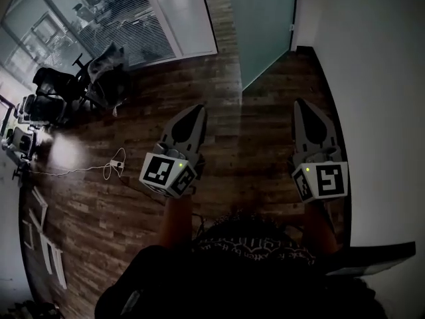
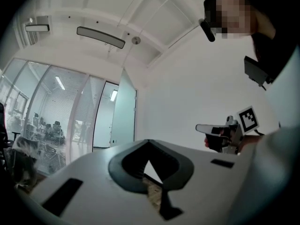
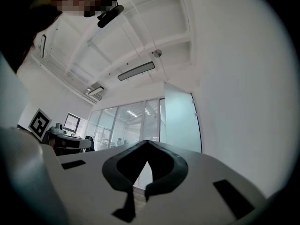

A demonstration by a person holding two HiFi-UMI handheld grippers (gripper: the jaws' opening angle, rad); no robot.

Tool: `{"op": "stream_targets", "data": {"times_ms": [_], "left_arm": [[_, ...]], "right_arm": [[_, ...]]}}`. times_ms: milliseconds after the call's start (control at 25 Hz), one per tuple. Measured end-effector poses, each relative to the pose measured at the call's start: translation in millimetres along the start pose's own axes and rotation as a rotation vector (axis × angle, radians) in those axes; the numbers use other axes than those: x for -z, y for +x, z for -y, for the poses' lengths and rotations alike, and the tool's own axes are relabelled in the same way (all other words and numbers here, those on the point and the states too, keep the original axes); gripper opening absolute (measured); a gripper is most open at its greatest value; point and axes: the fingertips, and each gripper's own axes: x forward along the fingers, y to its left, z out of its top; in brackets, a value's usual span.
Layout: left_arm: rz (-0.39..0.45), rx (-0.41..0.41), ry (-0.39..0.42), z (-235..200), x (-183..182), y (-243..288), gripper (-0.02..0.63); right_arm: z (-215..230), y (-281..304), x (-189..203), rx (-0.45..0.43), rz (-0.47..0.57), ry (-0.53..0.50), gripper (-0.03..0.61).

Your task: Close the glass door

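Your left gripper [image 1: 197, 111] and right gripper [image 1: 301, 105] are both pressed together on nothing, pointing forward side by side above the dark wooden plank floor [image 1: 133, 171]. The tall frosted pale-green glass door [image 1: 262, 25] stands upright ahead of them, well apart, open, with its hinges by the white wall [image 1: 372, 78] on your right. Its free vertical edge falls between the two tips, so I judge the right gripper nearer the panel.

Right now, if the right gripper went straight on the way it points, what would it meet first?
Probably the glass door; the way to it looks free, though depth is unclear.
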Motion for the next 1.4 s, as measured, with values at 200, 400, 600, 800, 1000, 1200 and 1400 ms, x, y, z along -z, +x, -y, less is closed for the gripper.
{"op": "stream_targets", "data": {"times_ms": [200, 400, 600, 800, 1000, 1200, 1400], "left_arm": [[-0.004, -0.004, -0.012, 16.0, 0.6, 16.3, 0.002], [0.016, 0.002, -0.014, 22.6, -2.2, 11.9, 0.002], [0.001, -0.007, -0.025, 17.9, 8.0, 2.3, 0.002], [-0.002, -0.029, -0.060, -3.4, 15.8, 6.9, 0.002], [-0.013, -0.017, -0.052, -35.5, 28.5, 30.4, 0.002], [-0.006, 0.014, -0.039, -78.1, 32.7, 65.5, 0.002], [0.005, 0.023, -0.056, -122.4, 35.7, 99.0, 0.002]], "right_arm": [[10.1, -2.9, 1.6, -0.007, -0.006, 0.004, 0.003], [1.3, -7.5, 2.0, -0.036, -0.012, 0.007, 0.004], [-9.5, -4.8, 17.2, -0.049, -0.032, 0.022, 0.003], [-11.0, 12.4, 25.0, -0.056, -0.041, 0.041, 0.005], [-4.5, 48.0, 39.9, -0.032, -0.051, 0.039, 0.005], [0.9, 96.3, 55.9, -0.006, -0.068, 0.023, 0.005], [8.2, 148.0, 68.8, 0.027, -0.071, 0.020, 0.005]]}}
